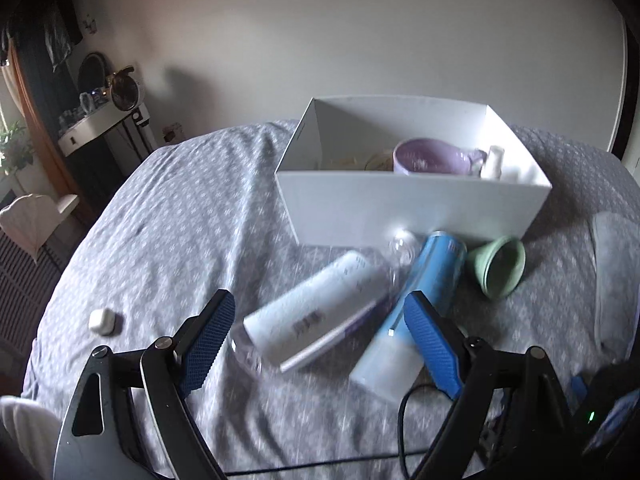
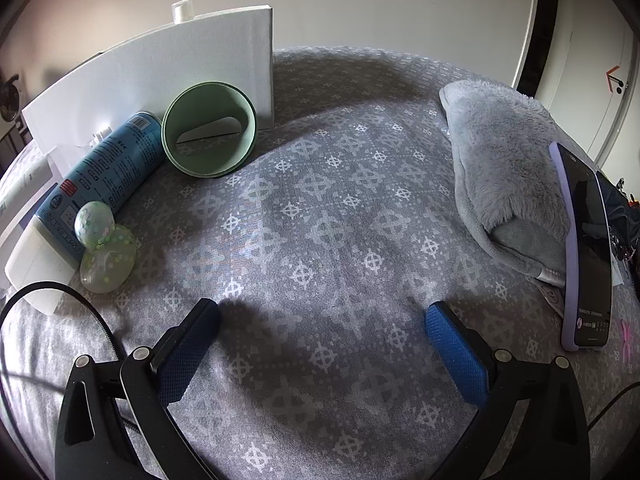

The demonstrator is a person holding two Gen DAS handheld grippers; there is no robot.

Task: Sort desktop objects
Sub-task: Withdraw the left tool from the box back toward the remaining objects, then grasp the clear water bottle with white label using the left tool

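A plain pale wall point(image 1: 320, 40) rises beyond the tool; far left stands a cluttered white shelf point(image 1: 90, 130), right a white door point(image 2: 580, 80).

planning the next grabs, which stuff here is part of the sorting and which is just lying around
Job:
box
white bottle
blue can
green cup
speckled toy
earbud case

Lying about:
phone
slipper
cable
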